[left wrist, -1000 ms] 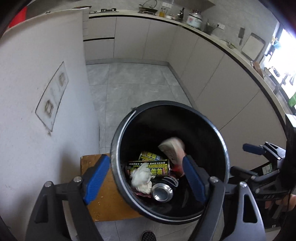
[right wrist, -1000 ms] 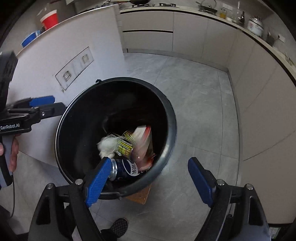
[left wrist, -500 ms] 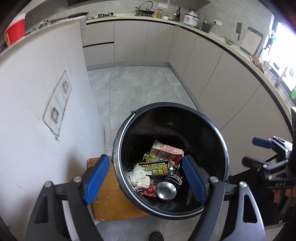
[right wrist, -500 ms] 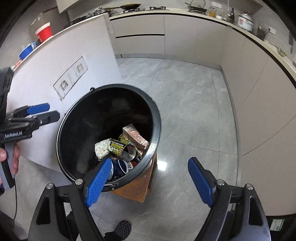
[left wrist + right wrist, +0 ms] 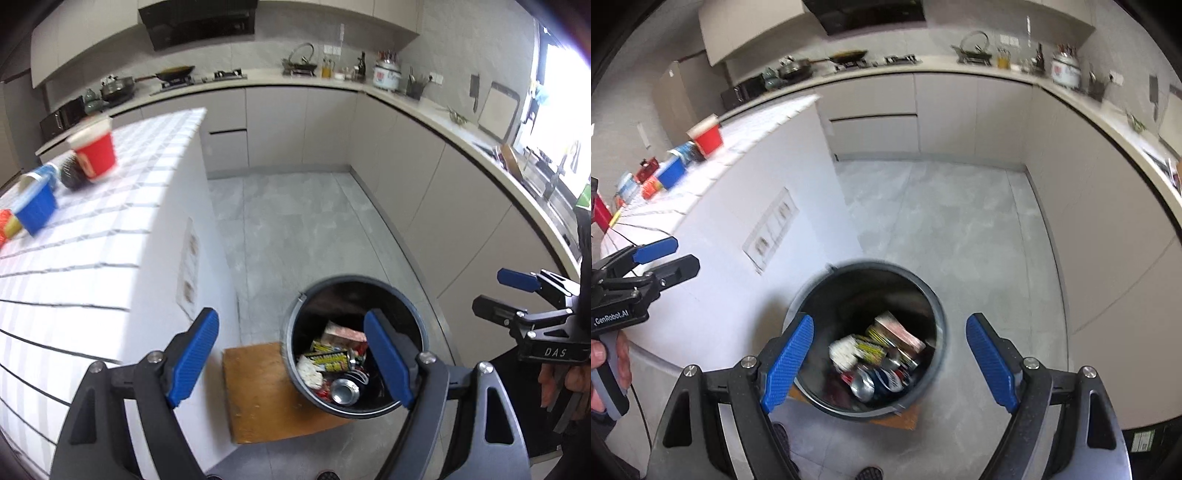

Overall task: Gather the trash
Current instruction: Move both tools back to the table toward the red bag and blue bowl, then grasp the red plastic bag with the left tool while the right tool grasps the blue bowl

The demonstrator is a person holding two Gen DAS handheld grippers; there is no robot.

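Both grippers empty, jaws spread wide: left gripper (image 5: 291, 365) above the worktop (image 5: 92, 236) edge, right gripper (image 5: 890, 360) over the bin (image 5: 936, 314). Bin on a wooden board (image 5: 258, 391) on the floor, close against the worktop's side panel, already holding cans (image 5: 334, 360), a crumpled tissue (image 5: 308, 371) and a carton (image 5: 341, 334). Remaining trash up on the tiled worktop, forward and to the left of both grippers, well apart from the bin: a red cup (image 5: 94, 153) upright at the far end, a dark round thing (image 5: 72, 173) touching it, a blue tub (image 5: 37, 203) nearer, and a red-and-yellow packet (image 5: 5, 227) at the frame's edge. More small items farther along the worktop in the right wrist view, too blurred to name. Left gripper plainly the nearer one, beside the worktop on that side; right gripper farther off, on the bin side. Likely next pick the tub or the cup. Cup axis vertical, so probably a level approach across its wall. Tub seemingly tilted; exact pose not clear through the blur.
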